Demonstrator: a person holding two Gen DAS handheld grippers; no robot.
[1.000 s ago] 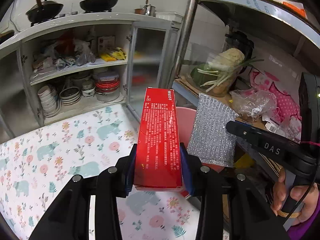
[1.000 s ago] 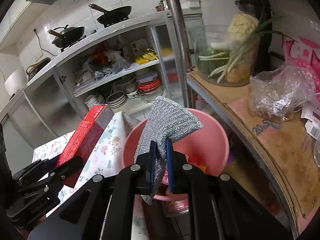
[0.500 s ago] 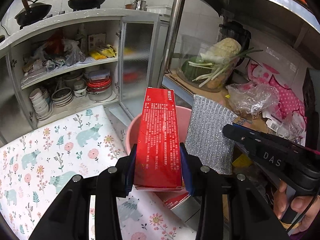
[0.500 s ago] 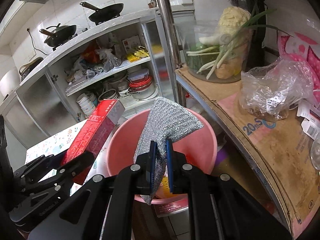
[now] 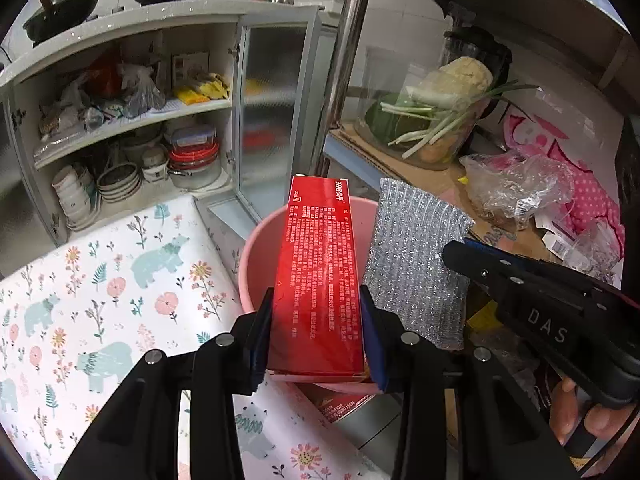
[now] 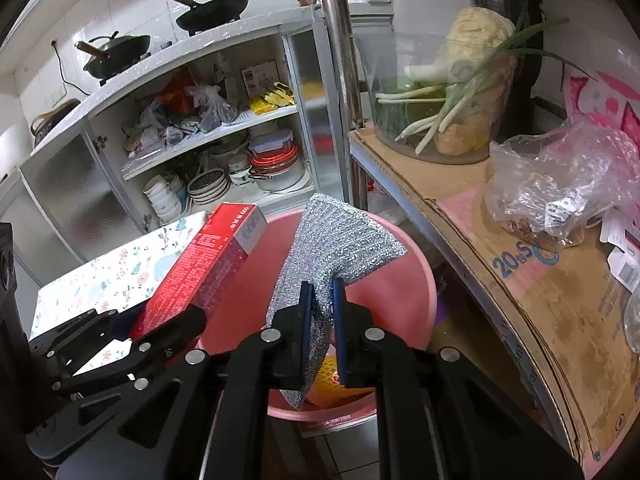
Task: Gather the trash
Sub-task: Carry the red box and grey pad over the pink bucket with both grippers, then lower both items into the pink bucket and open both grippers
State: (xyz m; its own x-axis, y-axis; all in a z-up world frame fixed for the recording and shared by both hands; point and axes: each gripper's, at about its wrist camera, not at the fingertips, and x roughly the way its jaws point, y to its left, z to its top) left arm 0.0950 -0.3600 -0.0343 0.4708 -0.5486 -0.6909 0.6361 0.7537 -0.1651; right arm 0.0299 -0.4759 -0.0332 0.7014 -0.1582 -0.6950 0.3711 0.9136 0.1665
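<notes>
My left gripper [image 5: 316,308] is shut on a long red box [image 5: 318,272] and holds it above the near left rim of a pink bucket [image 5: 256,248]. My right gripper [image 6: 320,300] is shut on a silver scouring cloth [image 6: 340,244], which hangs over the middle of the pink bucket [image 6: 400,296]. The red box [image 6: 208,264] and the left gripper [image 6: 160,332] also show in the right wrist view, at the bucket's left. The cloth [image 5: 416,264] and the right gripper [image 5: 480,264] show in the left wrist view. Orange trash lies at the bucket's bottom.
A floral-print table [image 5: 100,280] lies left of the bucket. An open cupboard [image 6: 208,152] with bowls and pots stands behind. A metal post [image 6: 340,60] and a cardboard-covered shelf [image 6: 540,288] with a vegetable bowl [image 6: 448,100] and plastic bag [image 6: 560,188] flank the right.
Both grippers have moved forward with their loads, from beside the table to over the pink bucket. The red box and cloth stay gripped.
</notes>
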